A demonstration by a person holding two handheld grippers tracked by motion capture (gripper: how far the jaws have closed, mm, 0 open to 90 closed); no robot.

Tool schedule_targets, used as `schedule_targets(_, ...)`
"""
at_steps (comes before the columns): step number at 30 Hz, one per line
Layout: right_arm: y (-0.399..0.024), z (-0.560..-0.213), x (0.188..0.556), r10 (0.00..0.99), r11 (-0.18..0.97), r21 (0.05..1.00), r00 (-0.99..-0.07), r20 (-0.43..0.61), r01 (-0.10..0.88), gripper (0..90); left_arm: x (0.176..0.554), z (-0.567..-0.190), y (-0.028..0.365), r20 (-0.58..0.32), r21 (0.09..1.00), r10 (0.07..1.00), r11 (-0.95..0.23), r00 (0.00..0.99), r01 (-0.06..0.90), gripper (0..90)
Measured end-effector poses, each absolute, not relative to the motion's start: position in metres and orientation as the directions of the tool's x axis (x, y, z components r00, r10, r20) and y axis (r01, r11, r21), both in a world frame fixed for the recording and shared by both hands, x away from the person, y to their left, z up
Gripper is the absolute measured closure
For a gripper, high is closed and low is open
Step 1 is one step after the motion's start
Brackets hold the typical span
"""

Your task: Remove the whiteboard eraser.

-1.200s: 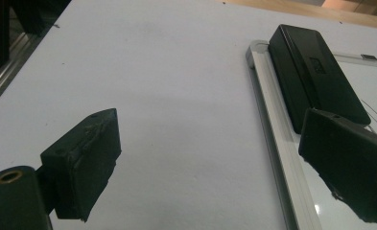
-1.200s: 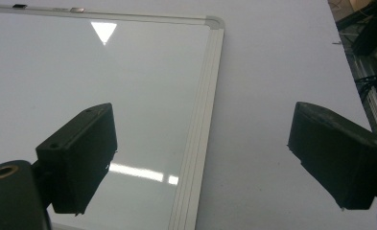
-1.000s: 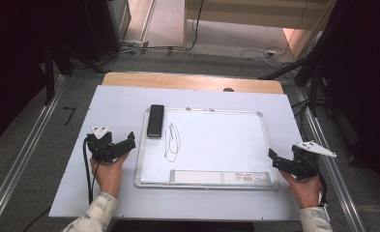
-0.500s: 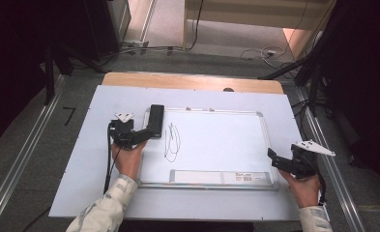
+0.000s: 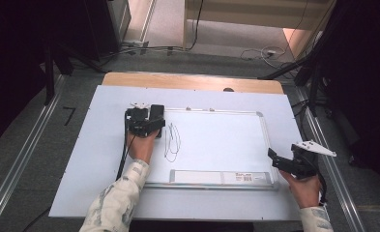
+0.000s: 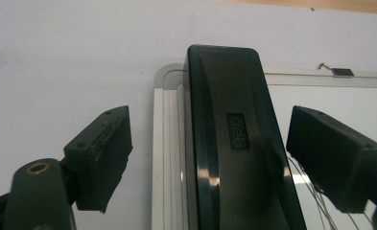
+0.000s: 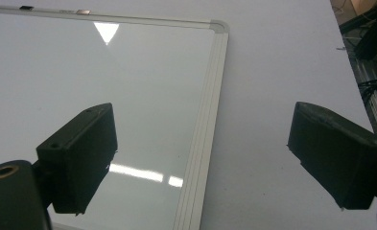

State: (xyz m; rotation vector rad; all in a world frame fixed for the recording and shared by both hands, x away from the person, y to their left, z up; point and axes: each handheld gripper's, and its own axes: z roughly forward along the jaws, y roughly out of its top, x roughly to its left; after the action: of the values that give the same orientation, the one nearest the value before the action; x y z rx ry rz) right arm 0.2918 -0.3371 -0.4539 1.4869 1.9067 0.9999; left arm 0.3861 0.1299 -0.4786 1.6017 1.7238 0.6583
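A black eraser (image 5: 157, 109) lies on the top-left corner of a whiteboard (image 5: 221, 145), lengthwise along its left frame. My left gripper (image 5: 156, 121) reaches over it from the near side. In the left gripper view the eraser (image 6: 234, 143) runs up between the two jaws of the left gripper (image 6: 215, 139), which have just been closing. A gap still shows at the left jaw and the right jaw is almost at the eraser's side. Black scribbles (image 5: 172, 141) mark the board just right of the eraser. My right gripper (image 5: 278, 162) stands open at the board's lower right edge, with the right gripper (image 7: 207, 132) holding nothing.
The whiteboard's silver frame (image 7: 203, 143) lies on a white tabletop (image 5: 91, 159) with a wooden strip (image 5: 192, 81) at the far edge. A label strip (image 5: 219, 177) runs along the board's near side. Metal rails (image 5: 28, 159) and cables (image 5: 255, 52) are on the floor around.
My left gripper has moved from the table left of the board rightwards and away, to the eraser, and its jaws have narrowed. The right gripper has stayed where it was.
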Motion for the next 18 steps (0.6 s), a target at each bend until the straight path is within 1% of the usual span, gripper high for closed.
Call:
schedule_targets(12, -0.337, -0.454, 0.292, 0.964, 0.125, 0.804, -0.263, 0.040, 0.582, 8.5, 0.411, -0.483, 0.117, -0.127, 0.737, 0.992, 0.083, 0.017, 0.671, 22.9)
schedule_targets(14, -0.337, -0.454, 0.292, 0.965, 0.123, 0.804, -0.261, 0.041, 0.582, 10.0, 0.413, -0.484, 0.114, -0.107, 0.738, 0.994, 0.067, 0.018, 0.671, 23.0)
schedule_targets(18, -0.338, -0.454, 0.292, 0.965, 0.120, 0.805, -0.260, 0.044, 0.581, 10.2, 0.417, -0.487, 0.113, -0.094, 0.733, 0.995, 0.058, 0.016, 0.678, 26.5)
